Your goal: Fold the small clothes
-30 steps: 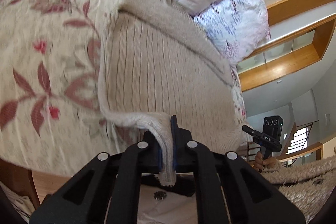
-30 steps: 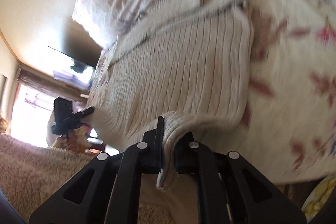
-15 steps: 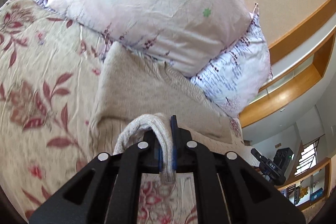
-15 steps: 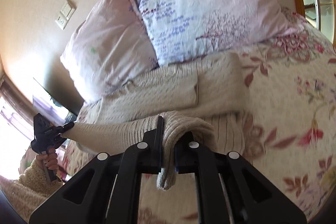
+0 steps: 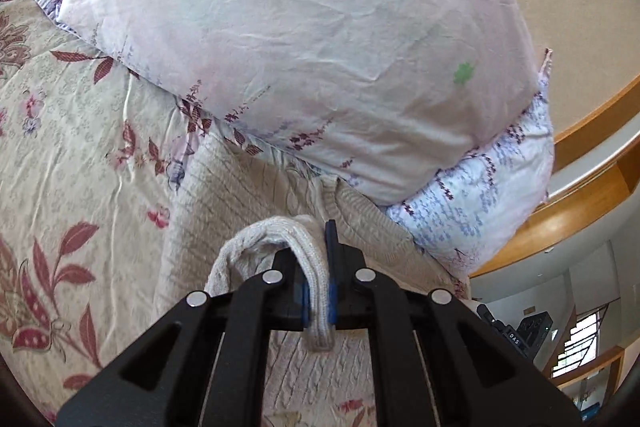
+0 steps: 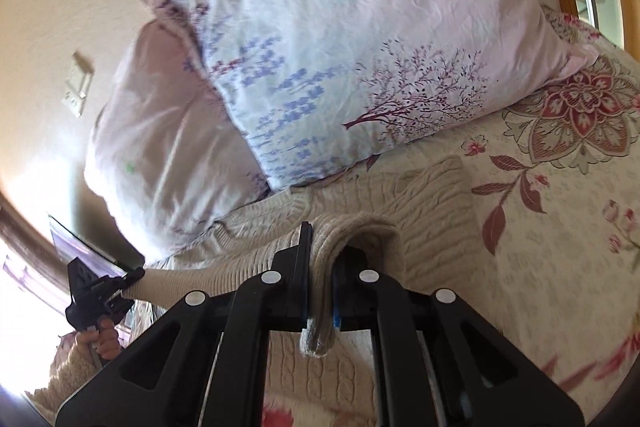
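Note:
A cream cable-knit sweater (image 5: 224, 195) lies on the floral bedspread (image 5: 64, 131), its far edge against the pillows. My left gripper (image 5: 318, 301) is shut on the sweater's ribbed hem, which loops up over the left finger. In the right wrist view the same sweater (image 6: 432, 211) spreads toward the pillows, and my right gripper (image 6: 320, 307) is shut on another part of the hem. The lifted hem stretches left from it to the other gripper (image 6: 100, 291), held in a person's hand. The lower body of the sweater is hidden under both grippers.
Two pillows, a pale pink one (image 5: 304, 39) and a blue-printed one (image 5: 492, 187), lie stacked at the head of the bed, right behind the sweater. A beige wall with a switch plate (image 6: 78, 89) stands behind. A wooden window frame (image 5: 580, 179) is to the right.
Both grippers have carried the hem forward over the sweater toward the pillows. The sweater's body, spread out before, now lies doubled beneath them, and the pillows fill the upper views.

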### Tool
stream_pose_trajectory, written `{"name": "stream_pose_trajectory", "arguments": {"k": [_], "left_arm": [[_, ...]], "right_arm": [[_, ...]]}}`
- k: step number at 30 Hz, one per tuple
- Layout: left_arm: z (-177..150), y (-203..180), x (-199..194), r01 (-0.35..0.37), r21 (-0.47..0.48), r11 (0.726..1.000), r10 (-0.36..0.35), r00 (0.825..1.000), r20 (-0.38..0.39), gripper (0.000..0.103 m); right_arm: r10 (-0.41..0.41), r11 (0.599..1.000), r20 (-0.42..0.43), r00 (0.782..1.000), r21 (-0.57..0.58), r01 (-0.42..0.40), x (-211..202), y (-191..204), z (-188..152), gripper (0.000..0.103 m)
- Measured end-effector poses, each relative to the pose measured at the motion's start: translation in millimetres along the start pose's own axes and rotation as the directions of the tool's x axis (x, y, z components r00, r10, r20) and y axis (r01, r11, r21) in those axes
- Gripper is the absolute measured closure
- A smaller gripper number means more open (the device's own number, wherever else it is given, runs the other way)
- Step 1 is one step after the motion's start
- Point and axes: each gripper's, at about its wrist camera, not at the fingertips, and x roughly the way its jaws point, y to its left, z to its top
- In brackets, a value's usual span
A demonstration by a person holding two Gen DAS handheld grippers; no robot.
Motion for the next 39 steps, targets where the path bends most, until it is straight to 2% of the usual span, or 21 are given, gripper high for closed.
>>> {"name": "stream_pose_trajectory", "arguments": {"k": [4, 10, 13, 14, 15, 16, 17, 18, 20, 21, 23, 25, 29, 30, 32, 33, 35, 39], "left_arm": [[6, 5, 24, -0.022, -0.031, 0.999, 0.022, 1.000, -0.023, 0.097], [16, 14, 43, -0.001, -0.111, 0.994, -0.002, 1.000, -0.024, 0.097], [17, 22, 58, -0.030, -0.149, 0.988, 0.021, 0.998, -0.063, 0.096], [16, 25, 62, -0.039, -0.162, 0.986, 0.027, 0.997, -0.074, 0.096], [15, 27, 66, -0.053, -0.176, 0.983, 0.039, 0.996, -0.083, 0.096], [15, 28, 68, -0.059, -0.185, 0.981, 0.043, 0.995, -0.089, 0.092], [15, 30, 70, -0.057, -0.195, 0.979, 0.039, 0.995, -0.094, 0.086], [15, 30, 71, -0.053, -0.199, 0.979, 0.035, 0.995, -0.095, 0.083], [17, 28, 70, -0.036, -0.198, 0.979, 0.018, 0.995, -0.094, 0.068], [18, 27, 69, -0.029, -0.195, 0.980, 0.012, 0.996, -0.090, 0.064], [22, 21, 62, 0.002, -0.160, 0.987, -0.009, 0.999, -0.042, 0.047], [25, 15, 55, -0.001, -0.120, 0.993, 0.000, 1.000, -0.011, 0.041], [25, 10, 40, -0.086, -0.023, 0.996, 0.085, 0.996, -0.026, 0.044], [22, 8, 34, -0.129, 0.035, 0.991, 0.130, 0.991, -0.024, 0.047], [15, 7, 24, -0.183, 0.123, 0.975, 0.187, 0.982, -0.024, 0.059], [9, 9, 19, -0.208, 0.166, 0.964, 0.215, 0.976, -0.028, 0.061], [-2, 11, 12, -0.239, 0.219, 0.946, 0.253, 0.967, -0.037, 0.066], [-18, 17, 6, -0.273, 0.255, 0.928, 0.297, 0.953, -0.058, 0.071]], "right_arm": [[-0.024, 0.997, -0.024, 0.999, 0.071, 0.025, 22, -15, 3, 0.095], [-0.032, 0.988, -0.022, 0.999, 0.147, 0.035, 38, -25, 11, 0.095], [-0.055, 0.981, -0.060, 0.997, 0.185, 0.066, 50, -29, 17, 0.094], [-0.058, 0.976, -0.079, 0.995, 0.205, 0.073, 55, -30, 18, 0.092], [-0.055, 0.969, -0.101, 0.993, 0.234, 0.077, 59, -32, 19, 0.078], [-0.053, 0.963, -0.113, 0.992, 0.255, 0.081, 61, -34, 20, 0.068], [-0.050, 0.957, -0.115, 0.992, 0.279, 0.080, 62, -35, 22, 0.051], [-0.046, 0.955, -0.104, 0.993, 0.286, 0.074, 61, -35, 23, 0.047], [-0.041, 0.957, -0.066, 0.997, 0.284, 0.058, 56, -32, 28, 0.046], [-0.042, 0.959, -0.054, 0.998, 0.278, 0.055, 53, -30, 30, 0.046], [-0.024, 0.962, -0.023, 0.999, 0.273, 0.030, 47, -29, 33, 0.046], [-0.031, 0.966, -0.008, 0.999, 0.257, 0.032, 41, -27, 35, 0.046], [-0.090, 0.972, -0.030, 0.996, 0.215, 0.094, 26, -27, 32, 0.047], [-0.103, 0.974, -0.035, 0.994, 0.200, 0.107, 22, -28, 30, 0.052], [-0.146, 0.978, -0.064, 0.987, 0.142, 0.154, 11, -30, 21, 0.057], [-0.160, 0.978, -0.077, 0.984, 0.122, 0.169, 11, -31, 17, 0.058], [-0.195, 0.977, -0.110, 0.975, 0.059, 0.203, 6, -32, 5, 0.058], [-0.220, 0.975, -0.156, 0.963, -0.025, 0.219, 8, -27, -11, 0.062]]}}
